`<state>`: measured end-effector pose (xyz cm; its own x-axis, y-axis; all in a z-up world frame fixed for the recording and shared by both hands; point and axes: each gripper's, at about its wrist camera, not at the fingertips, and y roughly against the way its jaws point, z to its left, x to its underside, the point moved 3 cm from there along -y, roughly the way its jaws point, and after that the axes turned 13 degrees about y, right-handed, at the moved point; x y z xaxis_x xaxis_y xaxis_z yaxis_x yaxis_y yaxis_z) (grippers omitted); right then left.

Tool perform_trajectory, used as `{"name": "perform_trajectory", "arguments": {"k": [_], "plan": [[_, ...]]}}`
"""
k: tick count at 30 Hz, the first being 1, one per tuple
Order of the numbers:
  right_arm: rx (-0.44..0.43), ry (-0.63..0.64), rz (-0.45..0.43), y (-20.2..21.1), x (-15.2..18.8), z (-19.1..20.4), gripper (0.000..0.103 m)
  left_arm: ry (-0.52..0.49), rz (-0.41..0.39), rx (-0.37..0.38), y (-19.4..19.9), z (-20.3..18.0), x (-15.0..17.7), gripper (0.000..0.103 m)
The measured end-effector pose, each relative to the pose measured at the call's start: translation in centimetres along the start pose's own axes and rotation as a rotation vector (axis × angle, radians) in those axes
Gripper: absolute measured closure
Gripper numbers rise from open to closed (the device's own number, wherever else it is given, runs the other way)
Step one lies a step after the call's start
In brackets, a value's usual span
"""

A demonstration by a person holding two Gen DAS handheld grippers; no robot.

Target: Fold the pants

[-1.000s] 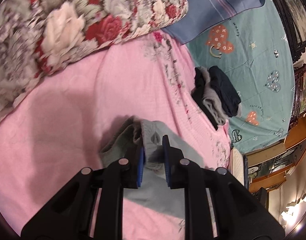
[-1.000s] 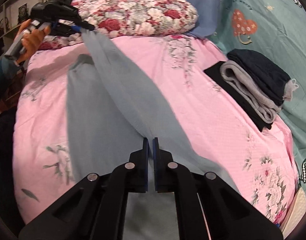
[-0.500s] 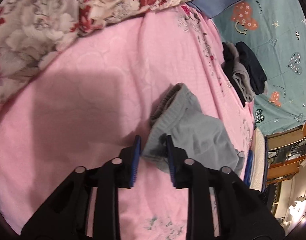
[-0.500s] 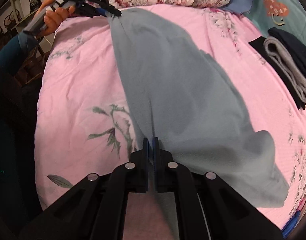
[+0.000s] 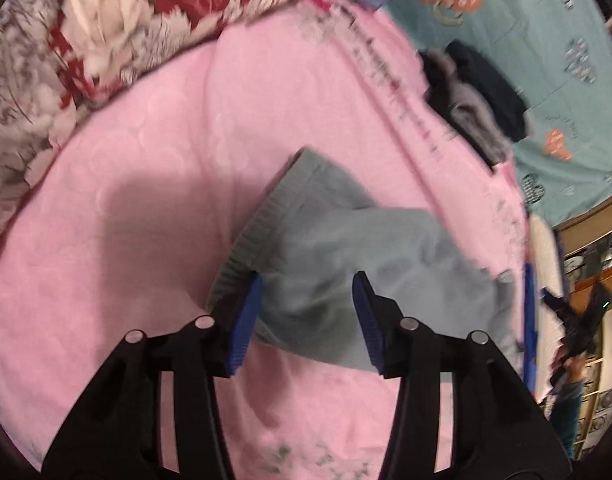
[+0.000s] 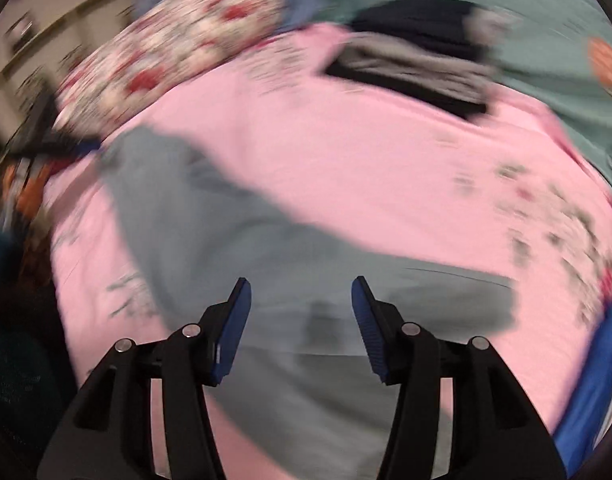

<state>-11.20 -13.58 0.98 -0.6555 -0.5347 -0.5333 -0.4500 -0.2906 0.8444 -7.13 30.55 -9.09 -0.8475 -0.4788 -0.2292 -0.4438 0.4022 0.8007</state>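
Left wrist view: the left claw point(image 5: 308, 316) has just been opening and is spread over the grey pants point(image 5: 346, 272); their ribbed waistband lies on the pink bed point(image 5: 145, 184). Right wrist view, blurry: the right claw point(image 6: 301, 320) has just been opening too; it is spread above the pants point(image 6: 245, 264), pinching nothing.

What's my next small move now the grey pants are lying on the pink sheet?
Probably regrip the waistband with the left gripper. Both grippers have just been opening, pads clear of the cloth, and the grey pants lie rumpled on the pink sheet, so they likely need straightening before folding.
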Motion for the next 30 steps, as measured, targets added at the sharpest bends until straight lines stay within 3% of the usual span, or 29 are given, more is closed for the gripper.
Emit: {"name": "perform_trajectory", "arguments": {"k": [1,4,8,12,16,21,23,24,30], "plan": [[0.058,-0.064,-0.004,0.6,0.7,-2.7,0.050,-0.009,-0.007,-0.006,0.1,0.0,0.1,0.059],[0.122,-0.231,0.012,0.8,3.2,-8.6,0.050,0.021,-0.010,-0.002,1.3,0.0,-0.1,0.059],[0.095,-0.380,0.022,-0.3,5.5,-13.4,0.050,-0.002,-0.063,-0.043,3.2,-1.2,-0.1,0.052],[0.108,-0.284,0.061,-2.4,5.3,-14.7,0.050,-0.019,-0.073,-0.053,3.6,-2.8,0.2,0.048],[0.045,-0.188,0.104,-4.7,5.4,-15.9,0.050,-0.016,-0.049,-0.074,2.2,-4.3,0.4,0.048],[-0.051,-0.124,0.089,-6.9,5.2,-15.6,0.051,-0.028,-0.016,-0.110,0.5,-6.1,0.8,0.048],[-0.051,-0.053,0.080,-6.8,5.0,-14.7,0.077,-0.028,-0.007,-0.115,0.0,-6.6,0.8,0.047],[-0.081,-0.067,0.072,-6.6,4.9,-14.7,0.097,-0.028,-0.004,-0.119,-0.3,-6.8,0.8,0.046],[-0.085,-0.042,-0.026,-3.1,4.7,-14.3,0.098,-0.037,0.017,-0.139,-1.5,-7.5,1.0,0.046]]}}
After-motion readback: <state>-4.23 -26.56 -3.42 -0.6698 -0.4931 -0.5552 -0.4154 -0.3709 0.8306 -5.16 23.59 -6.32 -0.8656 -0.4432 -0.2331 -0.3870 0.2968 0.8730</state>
